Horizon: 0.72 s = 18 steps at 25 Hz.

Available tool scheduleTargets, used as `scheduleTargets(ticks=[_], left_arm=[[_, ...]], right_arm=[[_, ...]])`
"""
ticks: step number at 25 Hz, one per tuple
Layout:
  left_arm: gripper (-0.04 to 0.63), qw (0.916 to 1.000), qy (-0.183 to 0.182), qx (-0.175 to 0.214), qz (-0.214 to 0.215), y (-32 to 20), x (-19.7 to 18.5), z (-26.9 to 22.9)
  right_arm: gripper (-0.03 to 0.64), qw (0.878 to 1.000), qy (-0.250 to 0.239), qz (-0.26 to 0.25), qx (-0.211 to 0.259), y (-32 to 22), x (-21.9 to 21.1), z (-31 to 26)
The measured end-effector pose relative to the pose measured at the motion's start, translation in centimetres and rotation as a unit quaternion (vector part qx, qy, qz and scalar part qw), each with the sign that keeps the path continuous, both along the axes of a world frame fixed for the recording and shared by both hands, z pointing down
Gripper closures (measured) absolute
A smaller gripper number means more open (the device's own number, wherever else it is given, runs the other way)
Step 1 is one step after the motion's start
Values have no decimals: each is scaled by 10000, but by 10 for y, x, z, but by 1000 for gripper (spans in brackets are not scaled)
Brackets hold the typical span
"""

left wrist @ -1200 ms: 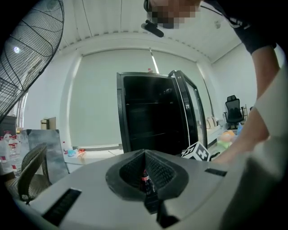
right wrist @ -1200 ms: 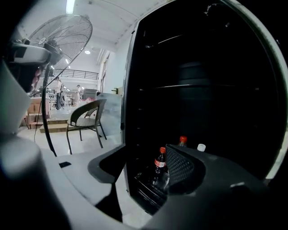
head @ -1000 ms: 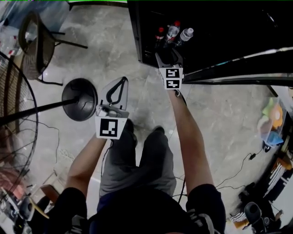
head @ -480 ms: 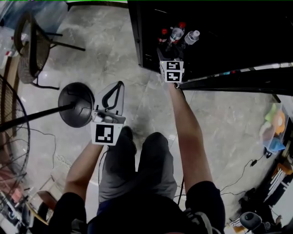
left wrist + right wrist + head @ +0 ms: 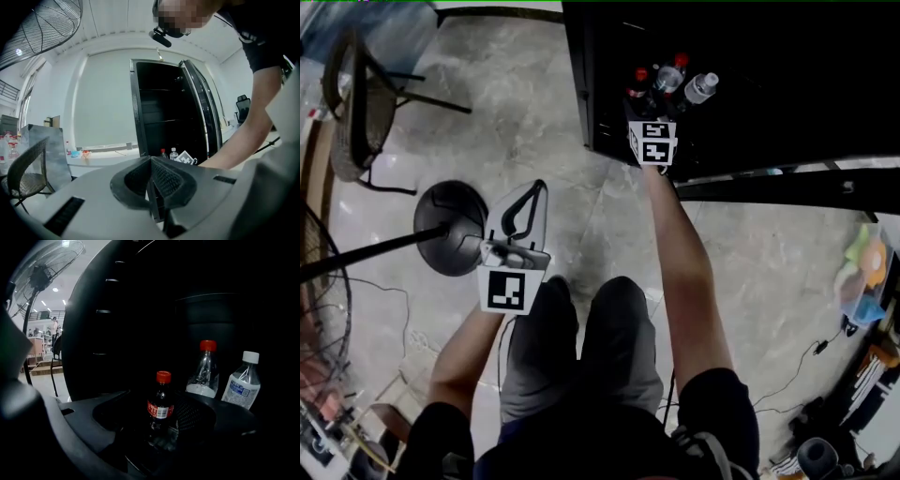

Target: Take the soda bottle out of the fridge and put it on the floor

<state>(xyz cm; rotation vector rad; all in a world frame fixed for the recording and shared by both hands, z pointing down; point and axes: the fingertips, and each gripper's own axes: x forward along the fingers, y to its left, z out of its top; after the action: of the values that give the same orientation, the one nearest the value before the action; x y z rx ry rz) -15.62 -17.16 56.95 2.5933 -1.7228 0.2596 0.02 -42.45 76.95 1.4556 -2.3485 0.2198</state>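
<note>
Now, the soda bottle (image 5: pixel 160 403): small, dark, red cap, upright on the bottom of the fridge (image 5: pixel 581 84), leftmost of three bottles.
Its label: a red band with white letters, too blurred to read.
Right tool (image 5: pixel 157 417): reached into the fridge with its jaws released and spread. The soda bottle stands between them; I cannot tell if either pad touches it.
Left tool (image 5: pixel 151 180): clenched on nothing, pads pressed together, held low over the floor (image 5: pixel 534 94) and well apart from the fridge.
Clear bottle (image 5: pixel 202 369): red cap, just beside and behind the soda bottle, with no label I can see.
Water bottle (image 5: pixel 242 380): white cap, furthest right; a white and blue label with print too small to read.
Marker cubes: black-and-white square patterns, one on the right tool (image 5: pixel 652 142) and one on the left tool (image 5: pixel 507 289).
Head view: only the cap and shoulder of the soda bottle (image 5: pixel 638 81) show above the right tool (image 5: pixel 649 105), which hides the rest.
Fridge door (image 5: pixel 787 173): swung open at the right, its edge running just past the outstretched right forearm.
Fan (image 5: pixel 450 225): round black base on the floor just beside the left tool (image 5: pixel 536 190), pole leaning off to the left.
Chair (image 5: pixel 356 103): woven seat, dark legs, well apart at the upper left.
Cables (image 5: pixel 787 347): thin black lines trailing over the floor at the right.
</note>
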Motion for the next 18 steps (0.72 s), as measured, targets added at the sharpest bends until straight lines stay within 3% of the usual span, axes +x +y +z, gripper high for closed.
scheduleTargets(ticks=[18], left_arm=[[572,9998,-29,148,-121,-10,-19,24]], right_arm=[[333,9998,-34,163,148,-43,1,28]])
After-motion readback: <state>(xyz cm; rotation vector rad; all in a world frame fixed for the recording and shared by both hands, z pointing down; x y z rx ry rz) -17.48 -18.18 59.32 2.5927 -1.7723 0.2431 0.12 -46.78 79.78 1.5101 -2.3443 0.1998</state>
